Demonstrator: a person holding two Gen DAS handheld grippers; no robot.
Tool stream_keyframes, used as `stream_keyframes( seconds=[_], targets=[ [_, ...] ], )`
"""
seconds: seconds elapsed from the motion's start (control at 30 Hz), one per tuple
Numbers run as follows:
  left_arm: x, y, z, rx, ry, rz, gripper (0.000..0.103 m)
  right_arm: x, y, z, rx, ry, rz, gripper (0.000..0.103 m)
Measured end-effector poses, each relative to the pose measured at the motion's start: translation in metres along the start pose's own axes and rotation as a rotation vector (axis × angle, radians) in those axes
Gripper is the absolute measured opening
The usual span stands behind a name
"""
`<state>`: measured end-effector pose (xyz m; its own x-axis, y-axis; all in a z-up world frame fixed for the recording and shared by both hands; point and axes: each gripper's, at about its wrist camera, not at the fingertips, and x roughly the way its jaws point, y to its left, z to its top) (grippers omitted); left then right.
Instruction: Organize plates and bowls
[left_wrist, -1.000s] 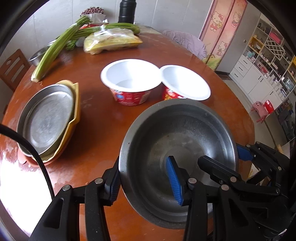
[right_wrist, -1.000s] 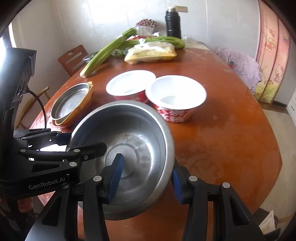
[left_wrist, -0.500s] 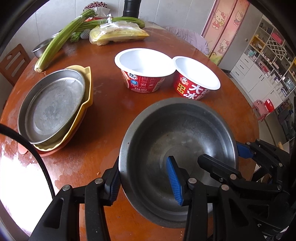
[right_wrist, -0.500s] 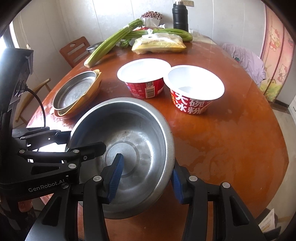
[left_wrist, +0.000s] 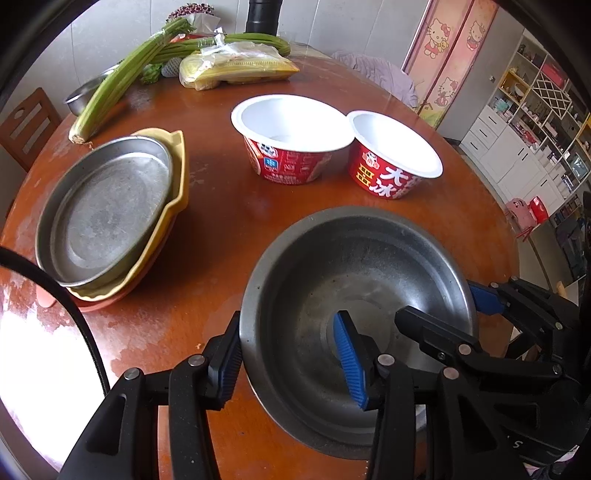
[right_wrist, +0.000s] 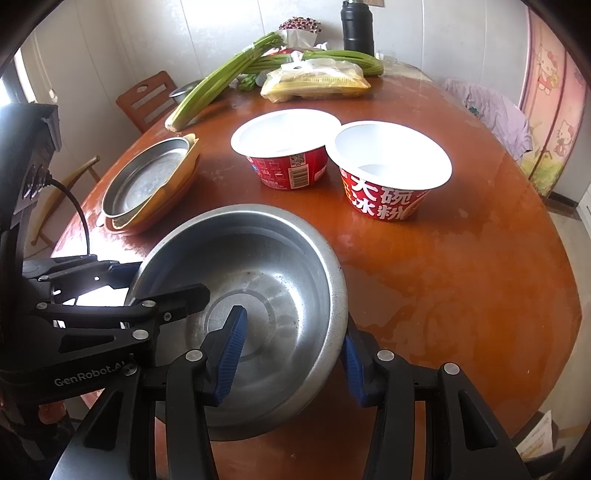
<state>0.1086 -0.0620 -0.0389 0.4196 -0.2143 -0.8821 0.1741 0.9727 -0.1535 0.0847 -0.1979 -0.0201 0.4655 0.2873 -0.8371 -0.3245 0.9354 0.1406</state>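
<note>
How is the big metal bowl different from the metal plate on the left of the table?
The metal bowl is deep with sloping walls; the metal plate is shallow and flat-bottomed. The bowl has the left gripper and right gripper on opposite sides of its rim; the plate is untouched. The plate rests on a yellow dish; the bowl is stacked on nothing. Both are empty grey metal.

The basin (left_wrist: 354, 295) was dull, scuffed metal, as was the round tray (left_wrist: 103, 210) left of it. The desk (left_wrist: 221, 221) under the basin was glossy reddish wood, worn pale in patches. Beyond the basin, two bowls (right_wrist: 388, 166) looked like printed paper with smooth white insides.
</note>
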Motion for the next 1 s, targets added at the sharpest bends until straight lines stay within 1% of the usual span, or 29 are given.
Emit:
stream_keyframes(
  seconds=[0.23,0.33,0.43,0.63,1.0],
  targets=[
    [-0.017,0.006,0.005,-0.026,-0.043,0.041,0.051,-0.004,-0.006,0.001,0.000,-0.019,0.007,0.051],
    [-0.028,0.007,0.008,-0.032,-0.070,0.062,0.053,-0.009,-0.010,0.001,0.001,-0.042,0.011,0.051],
    [-0.035,0.003,0.014,-0.031,-0.090,0.068,0.053,-0.014,-0.016,0.002,0.007,-0.061,0.012,0.051],
    [-0.038,-0.014,0.030,-0.011,-0.110,0.058,0.053,-0.022,-0.033,0.003,0.035,-0.084,0.012,0.051],
    [-0.032,-0.046,0.065,0.019,-0.120,-0.001,0.053,-0.043,-0.067,0.021,0.078,-0.151,-0.025,0.051]
  ],
)
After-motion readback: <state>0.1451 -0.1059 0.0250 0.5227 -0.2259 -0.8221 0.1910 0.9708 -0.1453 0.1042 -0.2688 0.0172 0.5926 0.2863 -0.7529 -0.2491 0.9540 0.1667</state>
